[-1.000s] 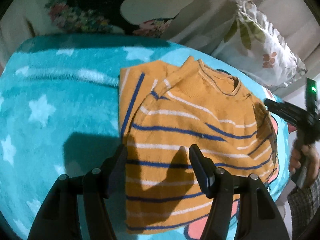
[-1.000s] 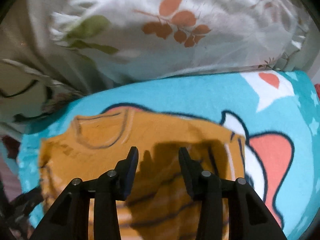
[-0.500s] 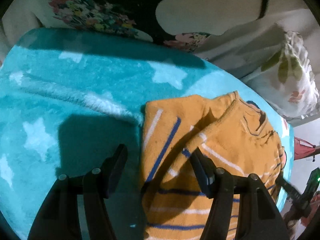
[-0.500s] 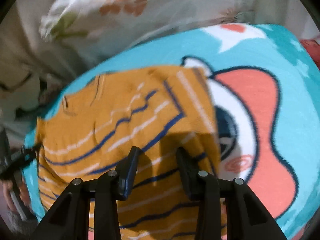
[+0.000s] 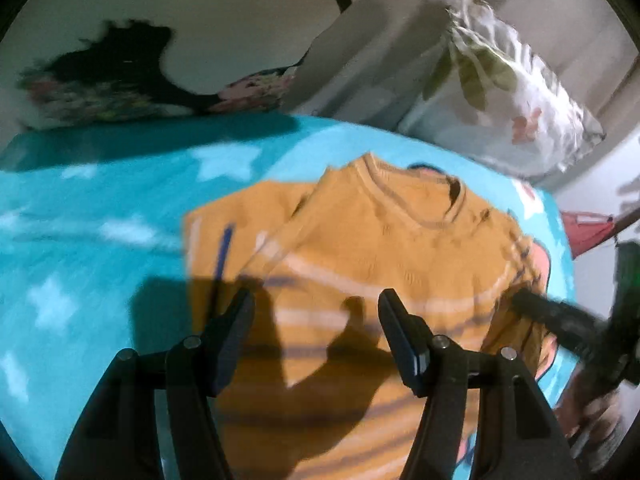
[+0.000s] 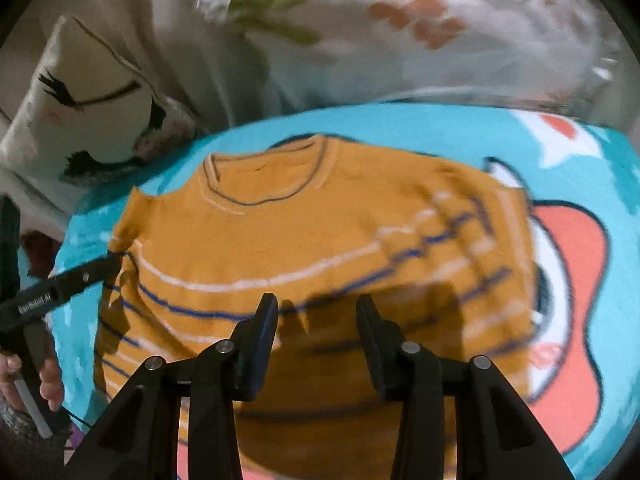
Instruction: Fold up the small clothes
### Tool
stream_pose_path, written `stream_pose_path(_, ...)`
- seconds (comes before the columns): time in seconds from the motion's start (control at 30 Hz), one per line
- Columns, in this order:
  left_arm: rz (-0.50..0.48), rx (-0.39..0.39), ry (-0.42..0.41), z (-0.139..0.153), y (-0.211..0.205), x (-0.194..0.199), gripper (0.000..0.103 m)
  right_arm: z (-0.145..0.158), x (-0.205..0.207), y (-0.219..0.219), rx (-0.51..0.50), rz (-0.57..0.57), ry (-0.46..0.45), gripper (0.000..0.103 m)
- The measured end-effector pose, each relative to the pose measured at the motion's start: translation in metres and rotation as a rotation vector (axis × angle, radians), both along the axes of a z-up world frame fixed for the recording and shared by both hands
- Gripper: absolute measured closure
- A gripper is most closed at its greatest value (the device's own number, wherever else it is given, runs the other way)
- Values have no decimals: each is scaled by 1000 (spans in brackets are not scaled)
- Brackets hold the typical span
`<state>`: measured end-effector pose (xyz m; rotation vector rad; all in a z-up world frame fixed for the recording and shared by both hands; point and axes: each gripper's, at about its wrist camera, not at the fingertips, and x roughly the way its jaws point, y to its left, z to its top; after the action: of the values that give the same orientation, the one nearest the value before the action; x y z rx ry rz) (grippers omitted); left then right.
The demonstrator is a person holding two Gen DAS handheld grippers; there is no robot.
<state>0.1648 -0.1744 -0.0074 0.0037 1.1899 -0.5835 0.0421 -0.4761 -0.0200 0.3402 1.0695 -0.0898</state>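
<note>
Both the left gripper (image 5: pixel 316 306) and right gripper (image 6: pixel 317 311) hover open and empty over the striped orange sweater (image 6: pixel 304 248); each should pinch a near hem corner squarely before folding toward the far collar.

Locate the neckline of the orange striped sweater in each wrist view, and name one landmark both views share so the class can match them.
Left wrist view: the neckline sits right of centre, in the upper middle of the picture.
Right wrist view: the neckline sits left of centre, above the middle.
Shared landmark: the white pillow with leaf print, lying beyond the sweater's collar end in both views.
</note>
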Motion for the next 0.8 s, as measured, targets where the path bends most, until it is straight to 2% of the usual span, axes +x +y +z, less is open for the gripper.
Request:
stream_pose_path(0.03, 36, 31, 15, -7, -3, 12, 40, -7, 11, 1, -7, 1, 23, 59)
stream_pose_path(0.13, 104, 23, 49, -21, -1, 38, 40, -18, 33, -2, -50, 2, 44, 56)
stream_pose_path(0.17, 129, 45, 46, -21, 3, 44, 40, -16, 37, -4, -64, -1, 35, 53)
stream_pose_path(0.23, 145, 13, 66, -19, 15, 47, 40, -14, 46, -12, -107, -35, 47, 52)
stream_pose_path(0.3, 157, 18, 53, -11, 25, 42, 40, -8, 44, -25, -81, -78, 33, 52)
stream_pose_path(0.4, 166, 34, 29, -3, 37, 26, 37, 4, 25, -40, 7, -126, -14, 50)
stream_pose_path(0.5, 177, 30, 47, 2, 55, 1, 36, 14, 0, -43, 20, -117, -41, 49)
stream_pose_path(0.63, 208, 17, 64, 3, 77, -38, 36, 22, -57, -45, 65, -84, -69, 49)
stream_pose_path(0.7, 229, 28, 84, -4, 82, -57, 35, 15, -83, -48, 87, -75, -67, 46)
stream_pose_path(0.8, 290, 52, 138, -19, 90, -77, 35, -15, -105, -61, 88, -96, 14, 46)
